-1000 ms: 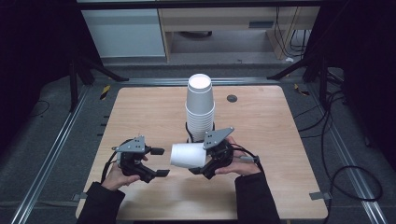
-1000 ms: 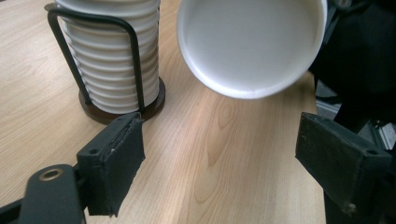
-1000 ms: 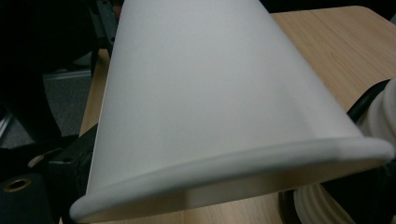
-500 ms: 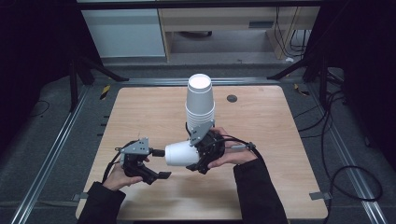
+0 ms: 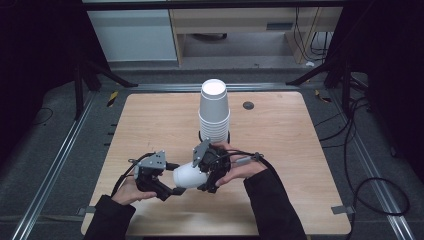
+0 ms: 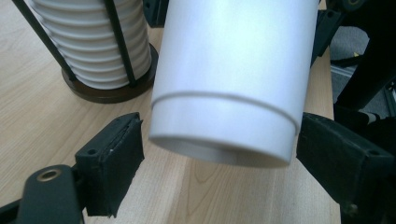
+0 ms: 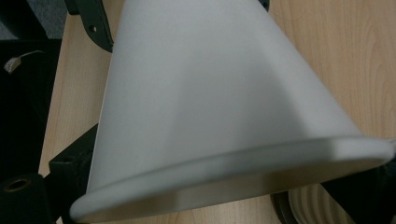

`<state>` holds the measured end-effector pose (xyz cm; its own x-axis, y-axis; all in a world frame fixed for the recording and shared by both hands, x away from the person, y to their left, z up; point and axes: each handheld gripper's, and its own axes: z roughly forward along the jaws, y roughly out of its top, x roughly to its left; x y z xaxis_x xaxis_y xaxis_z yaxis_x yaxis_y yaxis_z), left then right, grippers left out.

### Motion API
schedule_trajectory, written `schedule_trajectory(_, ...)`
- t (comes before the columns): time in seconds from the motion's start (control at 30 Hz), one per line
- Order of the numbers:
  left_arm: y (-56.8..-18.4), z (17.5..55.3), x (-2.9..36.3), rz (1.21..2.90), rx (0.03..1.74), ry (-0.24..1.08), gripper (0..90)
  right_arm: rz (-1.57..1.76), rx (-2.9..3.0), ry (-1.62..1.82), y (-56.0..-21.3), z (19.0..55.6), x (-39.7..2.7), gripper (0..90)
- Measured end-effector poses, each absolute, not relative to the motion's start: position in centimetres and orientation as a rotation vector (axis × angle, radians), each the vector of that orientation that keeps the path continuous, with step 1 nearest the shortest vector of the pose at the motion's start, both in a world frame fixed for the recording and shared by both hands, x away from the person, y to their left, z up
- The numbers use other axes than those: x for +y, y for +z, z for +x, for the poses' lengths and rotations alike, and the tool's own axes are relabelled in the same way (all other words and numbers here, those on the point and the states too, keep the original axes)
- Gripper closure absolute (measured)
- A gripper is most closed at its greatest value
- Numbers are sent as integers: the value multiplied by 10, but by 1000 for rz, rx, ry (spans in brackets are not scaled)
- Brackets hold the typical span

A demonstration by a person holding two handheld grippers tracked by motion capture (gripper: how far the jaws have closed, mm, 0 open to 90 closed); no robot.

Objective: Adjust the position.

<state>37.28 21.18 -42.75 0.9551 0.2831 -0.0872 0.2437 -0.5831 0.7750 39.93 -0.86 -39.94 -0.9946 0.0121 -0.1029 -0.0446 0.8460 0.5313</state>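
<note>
High view: the white paper cup (image 5: 189, 175) lies on its side in the air just above the worktop (image 5: 280, 140), near the front edge, between the two tools. Right hand-held gripper (image 5: 209, 170) has it by the rim end, jaws clamped on it; left hand-held gripper (image 5: 165, 184) sits at the cup's closed bottom end, one jaw under it, one above. Behind them, mid-worktop, a tall stack of white cups (image 5: 214, 111) stands upside down in a dark round holder w/ thin black rods. A small dark disc (image 5: 248, 105) lies near the far edge, right of the stack. No print or logo readable on any cup.

Left gripper view: cup (image 6: 233, 74) dead centre, base pointing at the cam, recessed bottom showing. Left gripper's pads (image 6: 114, 154) stand either side of the base, spread wide, small gap on the left pad, right pad just beside the cup wall; can't tell if that one touches. Stack (image 6: 88, 42) w/ its brown base ring at upper left, ribbed rims, black rods in front. No writing.

Right gripper view: cup (image 7: 210, 107) close up, rolled rim nearest the cam, tapering away. Right gripper's black jaw at lower left pressed against the wall under the rim. Plain white, no label.
</note>
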Motion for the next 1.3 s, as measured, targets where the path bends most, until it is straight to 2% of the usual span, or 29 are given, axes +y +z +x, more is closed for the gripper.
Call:
schedule_trajectory(0.8, -428, 369, 207, 2288, 318, 64, 221, -98, 2930, 823, -408, 395, 8, 72)
schedule_trajectory(1.3, -424, 371, 217, 2250, 336, 84, 225, -12, 2864, 1019, -396, 396, -9, 47)
